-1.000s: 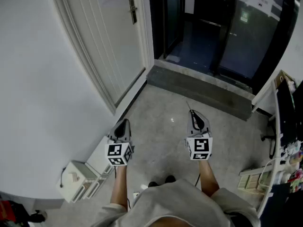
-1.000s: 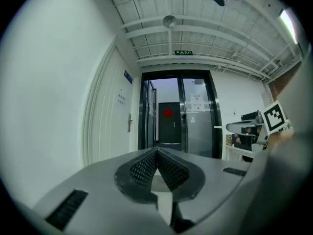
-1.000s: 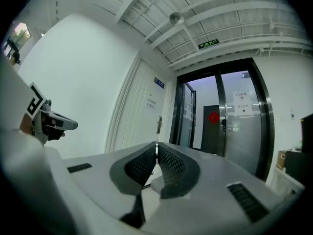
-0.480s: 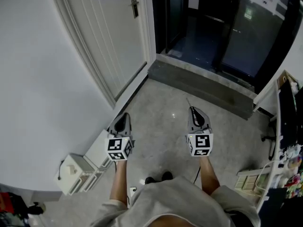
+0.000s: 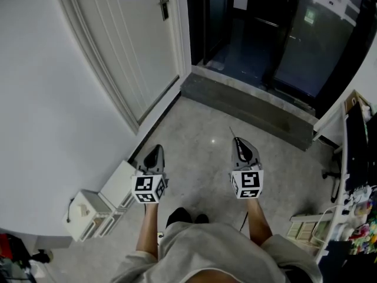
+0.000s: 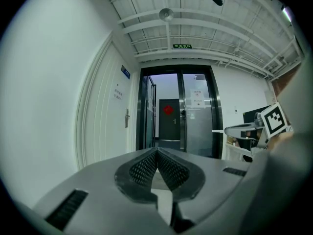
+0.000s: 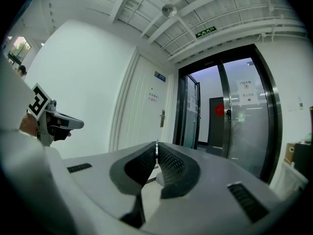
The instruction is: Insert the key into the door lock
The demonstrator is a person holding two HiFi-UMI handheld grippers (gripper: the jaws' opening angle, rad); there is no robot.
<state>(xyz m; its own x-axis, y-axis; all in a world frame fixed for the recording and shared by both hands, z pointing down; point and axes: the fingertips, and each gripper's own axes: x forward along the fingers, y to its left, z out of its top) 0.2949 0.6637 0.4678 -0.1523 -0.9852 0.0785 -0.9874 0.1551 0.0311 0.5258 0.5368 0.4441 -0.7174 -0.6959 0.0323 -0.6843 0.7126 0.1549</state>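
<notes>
The white door (image 5: pixel 141 46) stands at the upper left of the head view, with its lock and handle plate (image 5: pixel 163 3) near the top edge. The plate shows again as lock (image 6: pixel 126 117) and lock (image 7: pixel 162 118) in the gripper views. My right gripper (image 5: pixel 237 141) is held level over the floor, shut on a thin metal key (image 5: pixel 231 131) that sticks out ahead of the tips; the key (image 7: pixel 156 149) is an edge between the pads. My left gripper (image 5: pixel 156 151) is shut with nothing in it, level, and far short of the door.
A low white drawer unit (image 5: pixel 88 214) sits against the white wall (image 5: pixel 53 99) at my left. A grey stone threshold (image 5: pixel 247 108) leads to dark glass doors (image 5: pixel 283 40). Shelves and clutter (image 5: pixel 353 158) line the right edge. Grey floor (image 5: pixel 194 128) lies between me and the door.
The person has taken a step: the feet and the drawer unit have shifted in the head view. Both grippers travel along with the body, jaws unchanged.
</notes>
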